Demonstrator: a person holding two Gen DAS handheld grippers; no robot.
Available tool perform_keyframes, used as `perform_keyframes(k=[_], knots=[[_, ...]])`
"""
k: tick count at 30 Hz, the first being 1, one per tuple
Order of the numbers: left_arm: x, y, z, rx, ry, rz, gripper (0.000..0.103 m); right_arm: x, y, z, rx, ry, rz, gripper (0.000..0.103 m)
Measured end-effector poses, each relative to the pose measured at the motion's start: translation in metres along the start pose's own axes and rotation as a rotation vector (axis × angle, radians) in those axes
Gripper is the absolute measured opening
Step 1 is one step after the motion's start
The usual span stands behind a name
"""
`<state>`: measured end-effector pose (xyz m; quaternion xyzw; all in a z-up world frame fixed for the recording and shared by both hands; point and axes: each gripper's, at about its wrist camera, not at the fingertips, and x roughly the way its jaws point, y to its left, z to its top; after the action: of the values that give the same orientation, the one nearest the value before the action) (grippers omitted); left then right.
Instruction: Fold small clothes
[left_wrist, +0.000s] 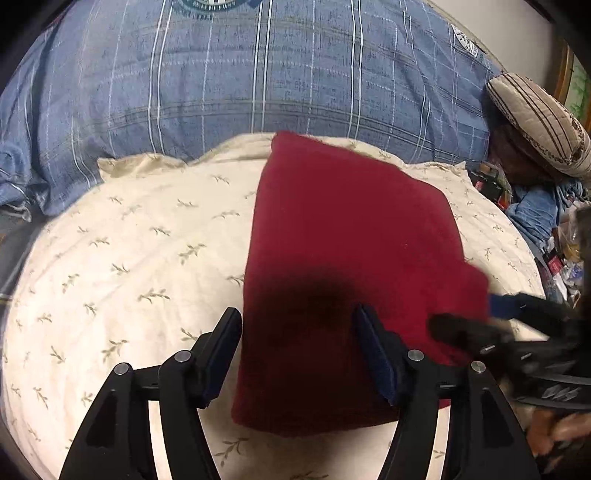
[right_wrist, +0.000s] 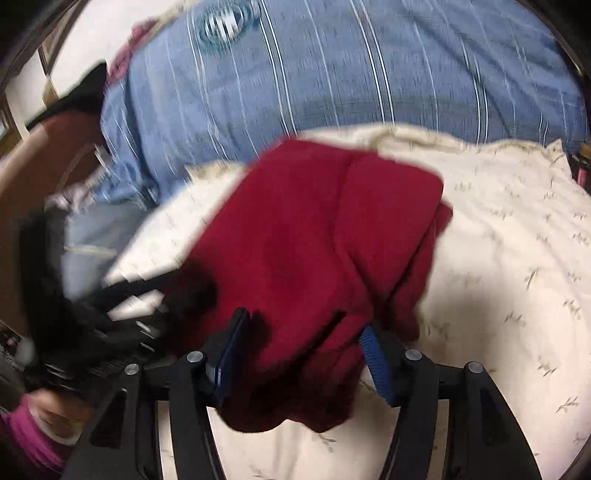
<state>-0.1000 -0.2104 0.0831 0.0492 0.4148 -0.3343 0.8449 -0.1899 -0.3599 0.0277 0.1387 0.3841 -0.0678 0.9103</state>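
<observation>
We are holding the left gripper (left_wrist: 297, 325) with fingers apart over the near end of the folded red garment (left_wrist: 347, 236), which is lying on the cream pillow (left_wrist: 129, 258). The right gripper (right_wrist: 306, 332) is also standing with fingers apart, the garment's bunched edge sitting between them, pads not pressing.

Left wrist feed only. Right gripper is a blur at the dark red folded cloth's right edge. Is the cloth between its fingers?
Observer: Yes. The dark red folded cloth fills the gap between the right gripper's fingers. Blur hides whether the pads press.
Operator: Fold tidy on that side?
Observer: No. A lower layer pokes out past the top layer's right edge.
Operator: Anything else in view there?
Observer: A pink sleeve in the bottom left corner.
</observation>
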Motion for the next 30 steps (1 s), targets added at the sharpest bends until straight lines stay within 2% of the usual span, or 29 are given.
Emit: perform_keyframes(k=[3, 4, 5, 7, 10, 13, 14, 15, 16, 18, 20, 21, 23, 25, 28, 30], knots=[[-0.005, 0.010, 0.005, -0.027, 0.007, -0.058, 0.064, -0.016, -0.010, 0.002, 0.046, -0.044, 0.056, 0.061], [-0.006, 0.017, 0.009, -0.047, 0.005, -0.083, 0.064, -0.023, -0.018, 0.005, 0.082, -0.073, 0.068, 0.067], [-0.007, 0.023, 0.012, -0.068, 0.003, -0.101, 0.065, -0.026, -0.024, 0.008, 0.112, -0.094, 0.072, 0.078], [-0.006, 0.037, 0.020, -0.114, -0.007, -0.128, 0.070, -0.032, -0.046, 0.012, 0.198, -0.138, 0.092, 0.087], [0.004, 0.053, 0.030, -0.158, -0.014, -0.179, 0.072, -0.011, -0.074, 0.022, 0.315, -0.101, 0.155, 0.088], [0.027, 0.059, 0.034, -0.183, 0.035, -0.276, 0.073, 0.018, -0.090, 0.033, 0.371, -0.059, 0.196, 0.088], [0.033, 0.060, 0.035, -0.193, 0.049, -0.310, 0.073, 0.027, -0.093, 0.038, 0.368, -0.064, 0.228, 0.088], [0.040, 0.061, 0.035, -0.200, 0.060, -0.338, 0.078, 0.033, -0.093, 0.041, 0.356, -0.069, 0.238, 0.088], [0.045, 0.063, 0.036, -0.200, 0.065, -0.351, 0.079, 0.040, -0.092, 0.044, 0.326, -0.075, 0.235, 0.088], [0.056, 0.063, 0.038, -0.190, 0.080, -0.360, 0.079, 0.046, -0.085, 0.050, 0.255, -0.086, 0.217, 0.086], [0.063, 0.062, 0.038, -0.192, 0.097, -0.362, 0.078, 0.047, -0.073, 0.057, 0.214, -0.094, 0.220, 0.073], [0.063, 0.062, 0.038, -0.191, 0.092, -0.356, 0.073, 0.045, -0.068, 0.061, 0.205, -0.096, 0.225, 0.070], [0.057, 0.059, 0.040, -0.176, 0.078, -0.349, 0.063, 0.039, -0.062, 0.065, 0.202, -0.097, 0.246, 0.057], [0.044, 0.055, 0.039, -0.164, 0.076, -0.343, 0.059, 0.028, -0.056, 0.069, 0.204, -0.105, 0.315, 0.047], [0.015, 0.048, 0.033, -0.152, 0.061, -0.351, 0.057, 0.015, -0.040, 0.072, 0.185, -0.101, 0.380, 0.046], [-0.007, 0.050, 0.023, -0.137, 0.043, -0.319, 0.057, 0.012, -0.024, 0.069, 0.139, -0.089, 0.393, 0.046]])
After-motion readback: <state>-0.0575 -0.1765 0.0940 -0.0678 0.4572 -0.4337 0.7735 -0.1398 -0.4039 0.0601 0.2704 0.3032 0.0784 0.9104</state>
